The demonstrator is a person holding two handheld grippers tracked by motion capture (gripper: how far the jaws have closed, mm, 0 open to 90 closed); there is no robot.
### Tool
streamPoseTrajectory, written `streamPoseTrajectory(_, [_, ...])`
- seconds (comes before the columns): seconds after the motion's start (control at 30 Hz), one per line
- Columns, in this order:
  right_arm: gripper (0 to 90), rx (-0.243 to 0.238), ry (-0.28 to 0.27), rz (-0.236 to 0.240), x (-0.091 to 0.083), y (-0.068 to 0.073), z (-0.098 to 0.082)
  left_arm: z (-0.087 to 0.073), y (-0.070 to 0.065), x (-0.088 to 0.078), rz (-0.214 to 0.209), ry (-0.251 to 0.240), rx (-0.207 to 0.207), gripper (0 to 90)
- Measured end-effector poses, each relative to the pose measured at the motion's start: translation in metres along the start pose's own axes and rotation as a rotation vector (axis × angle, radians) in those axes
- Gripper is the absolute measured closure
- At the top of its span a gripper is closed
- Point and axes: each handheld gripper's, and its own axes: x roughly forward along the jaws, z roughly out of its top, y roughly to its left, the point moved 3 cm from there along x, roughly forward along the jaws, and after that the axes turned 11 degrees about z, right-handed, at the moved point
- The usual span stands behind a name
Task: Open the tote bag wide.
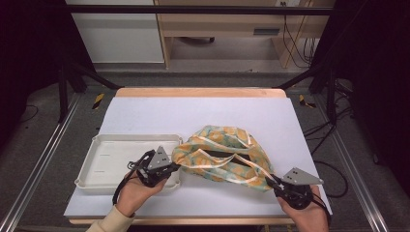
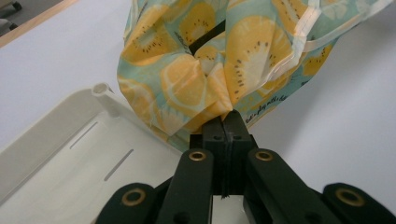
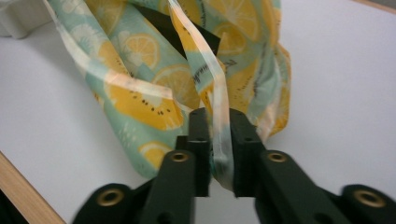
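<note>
A cloth bag (image 1: 222,154) printed with orange and kiwi slices on pale green lies crumpled on the white table cover, its mouth gaping upward. My left gripper (image 1: 175,166) is shut on the bag's left edge, just past the tray's right rim. In the left gripper view the jaws (image 2: 225,116) pinch a gathered fold of the bag (image 2: 187,84). At the bag's near right corner, my right gripper (image 1: 270,181) is closed on it. In the right gripper view a pale strap (image 3: 217,88) runs down between the jaws (image 3: 219,116), and the bag (image 3: 140,98) hangs behind it.
A shallow white plastic tray (image 1: 104,145) sits left of the bag; its rim (image 2: 56,158) lies under my left gripper. The white table cover (image 1: 159,113) stretches to the wooden far edge. Dark frame posts stand at both sides.
</note>
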Motion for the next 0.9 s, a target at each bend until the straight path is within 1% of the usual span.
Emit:
streamPoseTrajectory(0.07, [63.6, -0.007, -0.002, 0.009, 0.001, 0.003, 0.005, -0.001, 0.0, 0.001, -0.002, 0.003, 0.001, 90.0])
streamPoseTrajectory(0.13, [55.5, -0.012, -0.006, 0.012, -0.001, 0.004, 0.01, -0.001, 0.0, 0.001, -0.004, 0.005, 0.0, 90.0])
streamPoseTrajectory(0.17, [53.6, -0.01, -0.006, 0.013, -0.002, 0.005, 0.013, -0.002, -0.001, 0.002, -0.005, 0.008, 0.001, 90.0])
streamPoseTrajectory(0.23, [46.9, -0.019, -0.006, 0.011, -0.005, 0.006, 0.021, -0.002, -0.002, 0.002, -0.005, 0.009, 0.006, 90.0])
streamPoseTrajectory(0.27, [45.4, -0.018, -0.004, 0.015, -0.006, 0.007, 0.024, -0.002, -0.002, 0.002, -0.005, 0.01, 0.008, 90.0])
streamPoseTrajectory(0.3, [43.7, -0.035, -0.003, 0.016, -0.007, 0.008, 0.029, -0.002, -0.002, 0.002, -0.005, 0.01, 0.009, 90.0])
streamPoseTrajectory(0.37, [40.8, -0.041, 0.0, 0.024, -0.007, 0.009, 0.038, -0.002, -0.002, 0.002, -0.007, 0.011, 0.009, 90.0])
streamPoseTrajectory(0.47, [38.2, -0.054, 0.01, 0.031, -0.004, 0.009, 0.05, -0.002, -0.001, 0.002, -0.008, 0.011, 0.009, 90.0])
streamPoseTrajectory(0.57, [37.8, -0.07, 0.032, 0.044, 0.005, 0.01, 0.061, -0.002, -0.001, 0.001, -0.008, 0.011, 0.007, 90.0])
streamPoseTrajectory(0.7, [41.9, -0.094, 0.061, 0.068, 0.024, 0.013, 0.075, -0.001, -0.001, 0.0, -0.01, 0.006, 0.011, 90.0])
streamPoseTrajectory(0.73, [43.0, -0.098, 0.075, 0.07, 0.031, 0.013, 0.08, -0.001, -0.001, 0.0, -0.011, 0.006, 0.011, 90.0])
streamPoseTrajectory(0.83, [46.6, -0.107, 0.093, 0.071, 0.045, 0.011, 0.088, 0.0, -0.001, -0.001, -0.013, 0.002, 0.009, 90.0])
streamPoseTrajectory(0.9, [47.4, -0.111, 0.113, 0.073, 0.056, 0.009, 0.092, 0.0, -0.001, -0.001, -0.013, 0.0, 0.009, 90.0])
